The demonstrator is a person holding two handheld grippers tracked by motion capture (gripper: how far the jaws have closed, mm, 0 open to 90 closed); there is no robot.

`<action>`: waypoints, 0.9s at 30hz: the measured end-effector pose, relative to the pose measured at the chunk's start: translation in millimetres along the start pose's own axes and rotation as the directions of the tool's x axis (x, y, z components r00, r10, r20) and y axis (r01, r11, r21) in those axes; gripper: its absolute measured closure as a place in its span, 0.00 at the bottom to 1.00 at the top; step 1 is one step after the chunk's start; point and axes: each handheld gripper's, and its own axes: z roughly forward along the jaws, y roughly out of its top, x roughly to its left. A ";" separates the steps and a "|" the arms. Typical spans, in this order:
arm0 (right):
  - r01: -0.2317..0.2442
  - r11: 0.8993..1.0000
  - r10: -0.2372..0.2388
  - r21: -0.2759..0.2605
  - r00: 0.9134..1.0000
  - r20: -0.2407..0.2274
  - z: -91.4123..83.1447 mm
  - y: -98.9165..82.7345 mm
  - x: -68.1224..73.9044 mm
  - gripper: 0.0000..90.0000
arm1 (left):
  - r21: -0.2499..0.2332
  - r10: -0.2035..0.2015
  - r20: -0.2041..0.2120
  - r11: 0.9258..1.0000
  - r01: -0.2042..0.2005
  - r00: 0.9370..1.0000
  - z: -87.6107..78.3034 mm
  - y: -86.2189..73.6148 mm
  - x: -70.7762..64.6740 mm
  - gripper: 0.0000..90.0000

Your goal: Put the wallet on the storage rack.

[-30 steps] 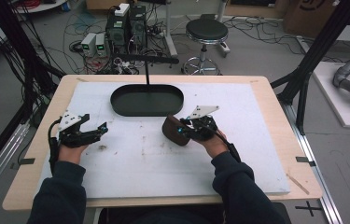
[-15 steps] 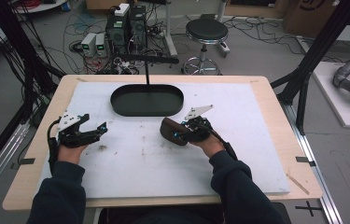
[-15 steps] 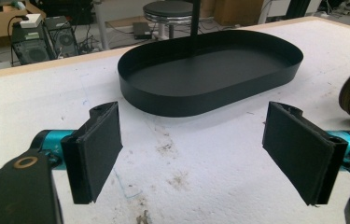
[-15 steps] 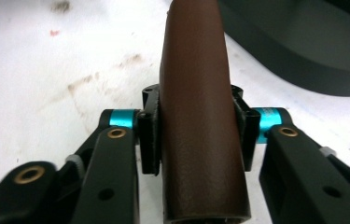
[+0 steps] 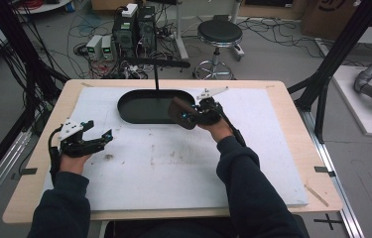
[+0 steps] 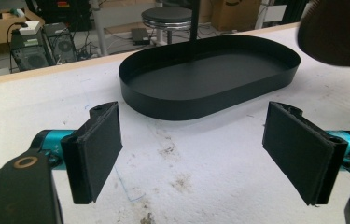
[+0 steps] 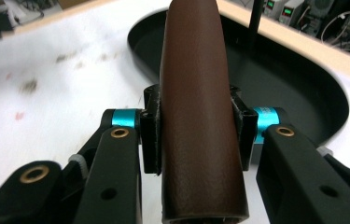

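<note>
Brown leather-like glasses case (image 5: 182,112), rounded and dark, sits clamped in the right tongs (image 5: 189,117) in the high view, held above the white mat (image 5: 173,168) at the near right edge of the black oval tray (image 5: 146,106). The right hand (image 5: 212,119) reaches in from the near right side of the surface, its sleeve trailing back toward the person. The left tongs (image 5: 103,139) rest low over the mat at the near left, well apart from the tray, with their jaws spread and nothing between them.

From the left gripper view, the left tongs (image 6: 200,149) stand wide open, both black pads facing each other over bare, stained mat. The tray (image 6: 210,79) lies beyond them, with a thin black post rising from its far side, and the brown case (image 6: 338,32) shows at the top right corner.

From the right gripper view, the right tongs (image 7: 196,126) are closed tight on the case (image 7: 196,102), one pad pressed against each long side. The case runs lengthwise between the jaws, pointing away toward the tray (image 7: 275,70), which lies beneath and beyond it.
</note>
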 end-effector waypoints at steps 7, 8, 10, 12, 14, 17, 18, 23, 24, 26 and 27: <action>-0.014 1.000 0.015 -0.020 0.998 0.066 34.3 28.3 -18.3 0.71 | 0.000 0.004 0.004 1.000 -0.004 1.000 1.2 -0.4 -0.5 0.22; -0.014 1.000 0.016 -0.026 0.997 0.072 38.2 29.8 -19.9 0.71 | 0.002 0.002 0.004 1.000 -0.002 1.000 0.9 -0.3 -0.1 0.22; -0.046 0.999 0.046 -0.010 0.997 0.068 51.1 33.5 -24.9 0.71 | 0.003 0.003 0.005 1.000 -0.003 1.000 1.0 -0.6 0.3 0.22; -0.058 0.998 0.057 0.012 0.996 0.074 63.3 34.3 -27.0 0.71 | 0.006 0.004 0.010 1.000 -0.004 1.000 1.6 -0.9 -0.3 0.22; -0.085 0.996 0.085 -0.003 0.994 0.074 72.7 31.7 -27.5 0.71 | 0.006 0.005 0.011 1.000 -0.005 1.000 1.7 -1.1 -0.6 0.22; -0.166 0.986 0.166 -0.008 0.985 0.041 87.8 23.0 -29.4 0.71 | 0.006 0.005 0.010 1.000 -0.005 1.000 1.0 -1.8 0.3 0.22; -0.173 0.985 0.173 0.003 0.984 0.039 91.7 20.5 -29.7 0.71 | 0.006 0.002 0.007 1.000 -0.002 1.000 0.6 -2.2 0.7 0.22; -0.224 0.974 0.224 -0.011 0.972 0.064 98.7 14.0 -33.3 0.63 | 0.003 -0.003 0.002 1.000 0.003 1.000 -1.0 -2.8 1.9 0.22; -0.225 0.974 0.226 -0.019 0.971 0.080 97.3 14.2 -34.4 0.58 | 0.003 -0.003 0.002 1.000 0.003 1.000 -1.1 -2.9 1.9 0.22; -0.231 0.972 0.233 -0.030 0.965 0.121 93.5 15.0 -36.7 0.49 | 0.005 -0.001 0.001 1.000 0.001 1.000 -1.3 -3.0 1.7 0.22; -0.224 0.974 0.226 -0.033 0.962 0.154 90.2 15.6 -38.9 0.44 | 0.008 0.001 0.000 1.000 -0.001 1.000 -1.3 -2.9 1.7 0.22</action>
